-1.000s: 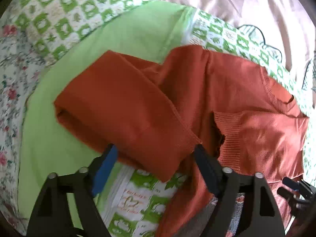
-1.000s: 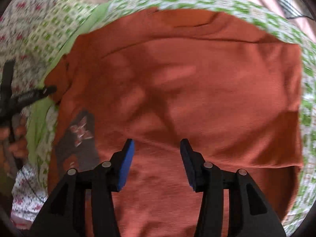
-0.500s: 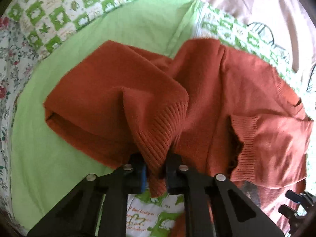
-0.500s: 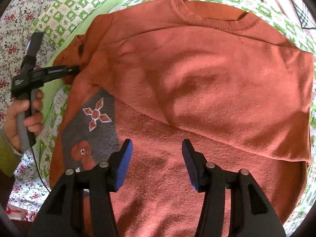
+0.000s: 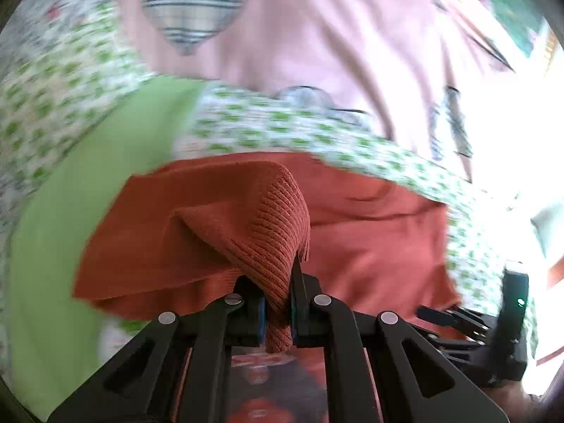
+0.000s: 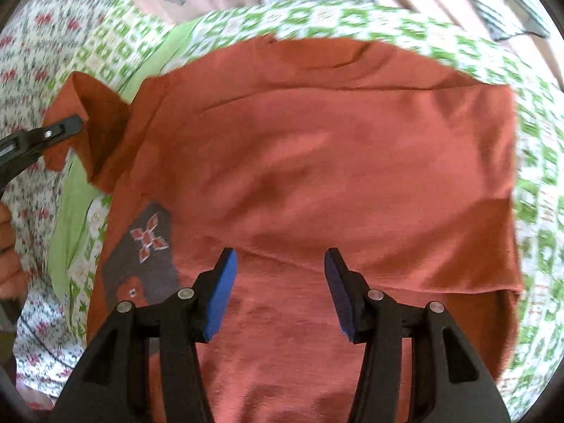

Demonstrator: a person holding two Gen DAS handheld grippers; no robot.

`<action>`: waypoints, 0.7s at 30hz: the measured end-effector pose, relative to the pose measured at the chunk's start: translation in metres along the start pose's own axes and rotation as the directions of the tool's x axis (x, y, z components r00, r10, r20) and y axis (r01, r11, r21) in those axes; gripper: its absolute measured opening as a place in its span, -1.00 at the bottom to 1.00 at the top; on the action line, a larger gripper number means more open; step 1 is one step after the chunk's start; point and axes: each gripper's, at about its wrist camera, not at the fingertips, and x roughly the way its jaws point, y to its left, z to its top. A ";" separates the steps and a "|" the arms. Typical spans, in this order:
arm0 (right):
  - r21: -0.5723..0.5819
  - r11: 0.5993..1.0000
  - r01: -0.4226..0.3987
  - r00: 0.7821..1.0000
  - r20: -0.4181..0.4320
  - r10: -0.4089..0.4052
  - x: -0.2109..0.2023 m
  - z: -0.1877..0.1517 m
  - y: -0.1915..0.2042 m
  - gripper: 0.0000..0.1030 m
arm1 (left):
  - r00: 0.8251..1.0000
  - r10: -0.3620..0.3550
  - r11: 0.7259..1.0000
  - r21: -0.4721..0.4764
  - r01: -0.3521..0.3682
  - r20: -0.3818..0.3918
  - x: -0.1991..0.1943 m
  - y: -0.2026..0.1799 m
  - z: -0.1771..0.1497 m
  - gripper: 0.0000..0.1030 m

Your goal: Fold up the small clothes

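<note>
An orange-red knitted sweater [image 6: 317, 162] lies spread on the bed, with a grey patterned patch [image 6: 144, 257] near its left edge. My left gripper [image 5: 276, 303] is closing on the ribbed sleeve cuff [image 5: 271, 232], and its pads pinch the knit. The cuff is lifted off the bed, and the sleeve [image 5: 158, 239] drapes away below it. In the right wrist view the left gripper [image 6: 67, 128] holds that sleeve up at the sweater's left side. My right gripper [image 6: 280, 292] hovers open over the lower body of the sweater, with nothing between its blue pads [image 6: 220, 296].
The sweater rests on a plain green blanket [image 5: 70, 211] and a green-and-white checked quilt [image 6: 352, 21]. A pink sheet with plaid hearts [image 5: 299, 35] lies beyond, and a floral cover [image 6: 35, 53] is at the left. A person's hand [image 6: 7, 246] shows at the left edge.
My left gripper went from wide open around the sleeve end to shut on the cuff, then rose and tilted up with it. My right gripper stayed open and shifted slightly over the sweater.
</note>
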 end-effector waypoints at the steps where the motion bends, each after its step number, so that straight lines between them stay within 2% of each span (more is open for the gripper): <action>1: 0.020 1.000 0.011 1.000 0.010 -0.011 -0.004 -0.001 -0.009 0.03 | 1.000 -0.022 0.999 0.029 0.022 -0.005 0.006 -0.017 0.000 -0.85; 6: 0.141 0.988 0.070 0.996 0.040 -0.076 -0.025 -0.011 -0.060 0.03 | 0.993 -0.103 0.987 0.118 0.110 -0.065 0.047 -0.088 -0.013 -0.85; 11: 0.228 0.968 0.108 0.991 0.050 -0.123 -0.041 -0.022 -0.095 0.03 | 0.981 -0.115 0.973 0.181 0.142 -0.154 0.107 -0.133 -0.035 -0.85; 14: 0.249 0.962 0.111 0.991 0.048 -0.127 -0.042 -0.026 -0.104 0.03 | 0.972 -0.078 0.971 0.206 0.125 -0.220 0.140 -0.142 -0.052 -0.82; 16: 0.248 0.963 0.107 0.991 0.047 -0.122 -0.041 -0.025 -0.104 0.03 | 0.959 -0.055 0.971 0.208 0.116 -0.277 0.157 -0.139 -0.062 -0.78; 18: 0.243 0.965 0.096 0.993 0.046 -0.111 -0.038 -0.025 -0.101 0.03 | 0.953 -0.070 0.973 0.191 0.131 -0.296 0.156 -0.133 -0.068 -0.75; 21: 0.226 0.971 0.072 0.995 0.049 -0.085 -0.031 -0.019 -0.093 0.03 | 0.953 -0.088 0.972 0.183 0.146 -0.291 0.133 -0.115 -0.074 -0.41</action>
